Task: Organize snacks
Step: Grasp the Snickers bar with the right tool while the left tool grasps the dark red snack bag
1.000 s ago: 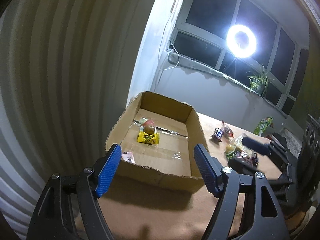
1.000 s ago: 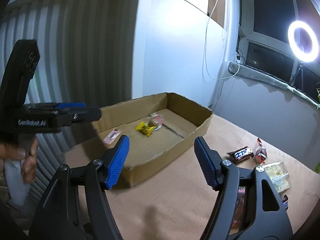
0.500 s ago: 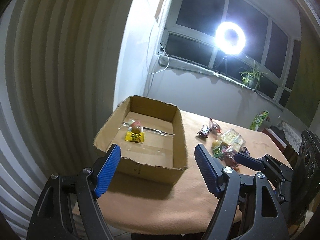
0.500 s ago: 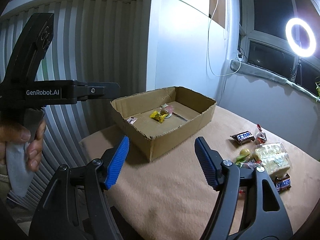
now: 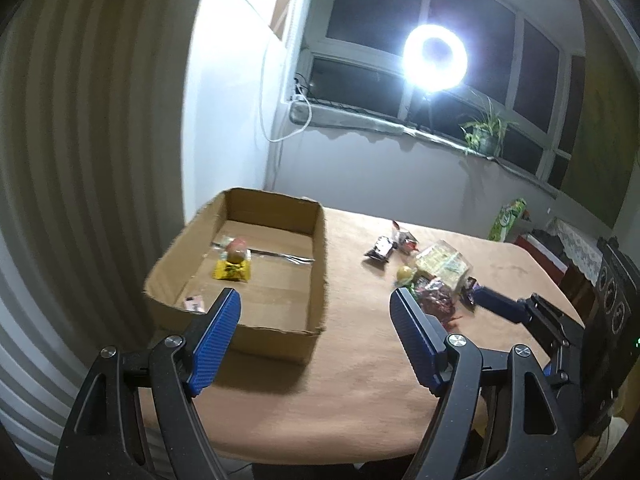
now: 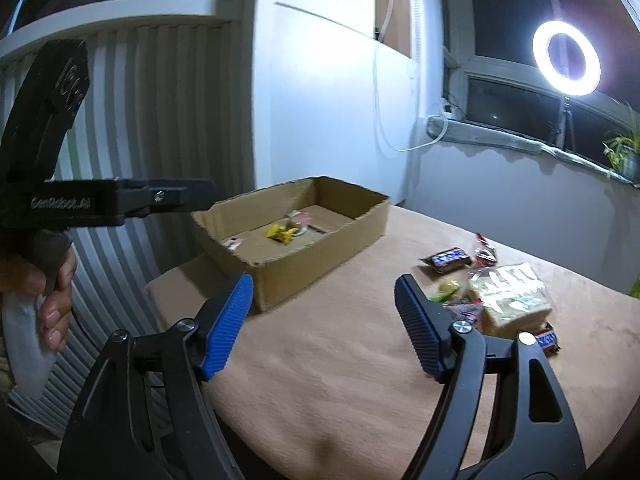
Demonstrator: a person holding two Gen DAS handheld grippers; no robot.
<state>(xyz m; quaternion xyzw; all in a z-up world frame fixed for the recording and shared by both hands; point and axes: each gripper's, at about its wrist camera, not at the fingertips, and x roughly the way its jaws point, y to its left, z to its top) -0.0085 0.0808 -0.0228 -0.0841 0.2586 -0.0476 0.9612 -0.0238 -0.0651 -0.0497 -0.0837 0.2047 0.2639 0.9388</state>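
Cardboard box [image 5: 276, 320] left-centre, few snacks inside. Loose snack pile [image 5: 436, 276] right-centre on table. My left gripper [image 5: 314, 334] spread, empty. My right gripper [image 6: 324, 322] just widened, nothing between jaws. Between picks, I judge. Next: reach pile, clamp one packet.

box [image 5: 280, 336] left on table [image 5: 360, 380], snacks [image 5: 436, 268] right

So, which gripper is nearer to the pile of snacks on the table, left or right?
Right. The right gripper is beside the snack pile, its finger almost there. The left gripper is farther back, between the cardboard box and the pile.
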